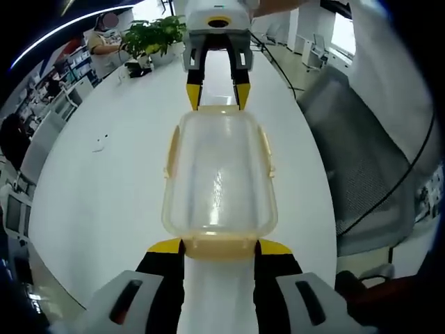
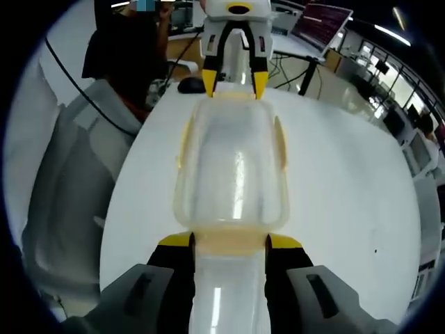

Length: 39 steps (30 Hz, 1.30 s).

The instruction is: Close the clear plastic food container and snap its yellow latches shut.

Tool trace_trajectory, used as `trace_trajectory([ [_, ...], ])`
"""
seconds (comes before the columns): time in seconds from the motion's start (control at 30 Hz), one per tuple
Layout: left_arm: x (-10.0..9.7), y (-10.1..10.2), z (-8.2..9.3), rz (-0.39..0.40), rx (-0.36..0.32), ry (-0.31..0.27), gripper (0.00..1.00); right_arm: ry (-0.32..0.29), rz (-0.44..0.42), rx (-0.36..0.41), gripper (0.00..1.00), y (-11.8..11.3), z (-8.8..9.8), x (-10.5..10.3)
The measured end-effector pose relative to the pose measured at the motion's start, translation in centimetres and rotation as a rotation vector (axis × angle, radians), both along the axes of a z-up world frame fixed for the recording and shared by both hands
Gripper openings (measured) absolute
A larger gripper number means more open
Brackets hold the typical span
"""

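Note:
The clear plastic container (image 1: 219,177) (image 2: 233,177) lies lengthwise on the white table (image 1: 104,181) (image 2: 348,188), between my two grippers, which face each other. Its pale yellow side latches (image 1: 170,149) (image 2: 280,142) flare outward. My left gripper (image 1: 220,246) is open, its yellow-tipped jaws either side of the near end latch (image 1: 219,248). My right gripper (image 2: 230,241) (image 1: 217,96) is open too, with its jaws flanking the opposite end latch (image 2: 231,241). In the right gripper view the left gripper (image 2: 231,82) shows at the container's far end.
A potted plant (image 1: 156,35) stands at the table's far end, where a person (image 1: 104,42) sits. A grey chair (image 1: 361,160) and a black cable (image 1: 410,174) lie beside the table. A mouse (image 2: 189,85), a monitor (image 2: 320,24) and another chair (image 2: 69,188) surround it.

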<state>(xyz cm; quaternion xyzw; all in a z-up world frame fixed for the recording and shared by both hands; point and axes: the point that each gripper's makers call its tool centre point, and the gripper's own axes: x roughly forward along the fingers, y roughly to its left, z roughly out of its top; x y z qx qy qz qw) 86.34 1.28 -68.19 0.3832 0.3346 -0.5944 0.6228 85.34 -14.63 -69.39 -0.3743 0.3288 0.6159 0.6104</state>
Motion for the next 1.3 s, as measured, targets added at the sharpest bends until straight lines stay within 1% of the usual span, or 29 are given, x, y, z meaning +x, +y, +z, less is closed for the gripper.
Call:
trace_trajectory([
  [0.2, -0.1, -2.8, 0.2, -0.014, -0.015, -0.009, 0.32, -0.004, -0.008, -0.002, 0.35, -2.7, 0.4, -0.2],
  [0.4, 0.0, -5.2, 0.4, -0.027, -0.022, -0.015, 0.32, -0.007, -0.023, -0.013, 0.35, -4.9, 0.4, -0.2],
  [0.53, 0.0, -6.2, 0.4, -0.032, -0.023, -0.013, 0.32, -0.007, -0.029, -0.016, 0.35, -5.9, 0.5, -0.2],
  [0.73, -0.1, -8.6, 0.1, -0.039, -0.038, -0.019, 0.32, -0.004, -0.036, -0.02, 0.35, -8.3, 0.2, -0.3],
  [0.83, 0.0, -9.8, -0.2, -0.045, -0.038, -0.031, 0.32, -0.005, -0.045, -0.021, 0.35, -9.3, 0.1, -0.4],
  [1.17, 0.1, -12.5, -0.8, -0.053, -0.047, -0.034, 0.32, -0.006, -0.055, -0.039, 0.35, -12.3, -0.5, -0.5],
  [1.3, 0.0, -13.6, -1.0, -0.053, -0.054, -0.025, 0.32, -0.001, -0.055, -0.044, 0.35, -13.5, -0.6, -0.6],
])
